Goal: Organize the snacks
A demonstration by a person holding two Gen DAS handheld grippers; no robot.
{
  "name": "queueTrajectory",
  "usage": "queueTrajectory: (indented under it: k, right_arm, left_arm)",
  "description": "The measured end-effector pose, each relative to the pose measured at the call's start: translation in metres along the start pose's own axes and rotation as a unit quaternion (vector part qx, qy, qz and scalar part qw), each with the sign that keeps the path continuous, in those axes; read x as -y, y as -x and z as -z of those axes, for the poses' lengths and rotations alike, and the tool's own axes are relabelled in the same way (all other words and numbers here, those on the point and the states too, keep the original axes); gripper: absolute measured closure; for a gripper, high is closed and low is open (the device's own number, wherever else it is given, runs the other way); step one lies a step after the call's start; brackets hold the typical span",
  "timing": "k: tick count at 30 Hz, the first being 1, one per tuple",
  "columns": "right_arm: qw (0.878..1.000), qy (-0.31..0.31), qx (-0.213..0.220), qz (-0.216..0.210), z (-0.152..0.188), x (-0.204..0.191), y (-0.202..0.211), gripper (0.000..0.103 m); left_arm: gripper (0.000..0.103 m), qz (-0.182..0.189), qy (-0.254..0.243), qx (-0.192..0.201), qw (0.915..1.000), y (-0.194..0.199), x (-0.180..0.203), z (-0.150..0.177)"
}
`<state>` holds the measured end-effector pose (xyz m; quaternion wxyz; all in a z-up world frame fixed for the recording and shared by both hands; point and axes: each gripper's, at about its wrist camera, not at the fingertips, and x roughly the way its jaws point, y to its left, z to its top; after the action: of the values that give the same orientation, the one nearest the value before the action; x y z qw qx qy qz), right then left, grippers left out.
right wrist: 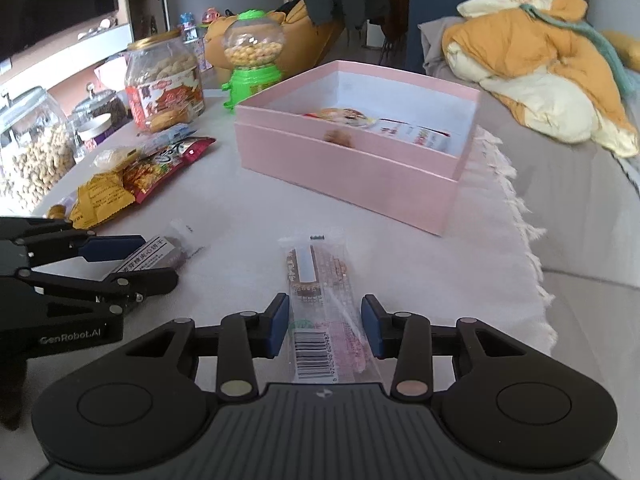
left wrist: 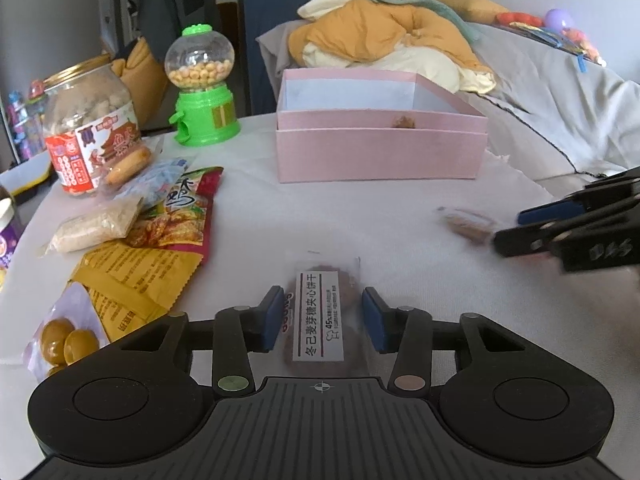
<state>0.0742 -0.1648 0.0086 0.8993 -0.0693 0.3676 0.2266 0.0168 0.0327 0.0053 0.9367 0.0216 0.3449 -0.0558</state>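
We see our left gripper (left wrist: 323, 318) spread wide around a clear-wrapped sandwich biscuit (left wrist: 320, 320) lying on the counter (left wrist: 360, 216), pads clear of it on both sides. Our right gripper (right wrist: 325, 326) is likewise open, straddling a long wrapped snack bar (right wrist: 324, 304) without touching it. Beyond both sits the pink box (right wrist: 352, 168), open-topped, holding a few flat snack packets (right wrist: 400, 126) and a walnut (right wrist: 339, 137) against its near wall. To the left we find a plastic jar of biscuits (left wrist: 90, 120), a green gumball dispenser (left wrist: 202, 88) full of yellow balls, and a loose heap of snack bags (left wrist: 160, 232).
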Motion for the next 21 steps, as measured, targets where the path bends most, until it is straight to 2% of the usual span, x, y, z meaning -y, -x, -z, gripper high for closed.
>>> queueTrajectory:
  k: [7, 8, 9, 16, 17, 20, 21]
  right_arm:
    - [0.998, -0.05, 0.007, -0.036, 0.002, 0.04, 0.028, 0.067]
    - [0.998, -0.054, 0.009, -0.04, 0.003, 0.043, 0.031, 0.076]
    - [0.997, -0.057, 0.01, -0.045, 0.004, 0.045, 0.034, 0.093]
    - [0.998, -0.046, 0.01, -0.036, 0.01, 0.051, 0.041, 0.093]
    - [0.998, -0.043, 0.01, -0.036, 0.011, 0.051, 0.041, 0.089]
    - [0.999, -0.038, 0.018, -0.015, 0.013, 0.052, 0.039, 0.05]
    - [0.999, -0.038, 0.021, -0.011, 0.013, 0.052, 0.036, 0.046]
  left_arm:
    - [0.059, 0.015, 0.009, 0.035, 0.9992, 0.014, -0.004, 0.003]
    - [0.059, 0.019, 0.012, 0.042, 0.9989, 0.018, -0.004, 0.002]
    - [0.059, 0.023, 0.013, 0.051, 0.9984, 0.022, -0.005, 0.0]
    - [0.059, 0.038, 0.003, 0.083, 0.9958, 0.044, 0.002, -0.011]
    - [0.059, 0.041, 0.002, 0.083, 0.9957, 0.045, 0.004, -0.012]
    - [0.059, 0.054, 0.005, 0.079, 0.9954, 0.043, 0.007, -0.013]
    - [0.059, 0.057, 0.006, 0.079, 0.9952, 0.043, 0.007, -0.013]
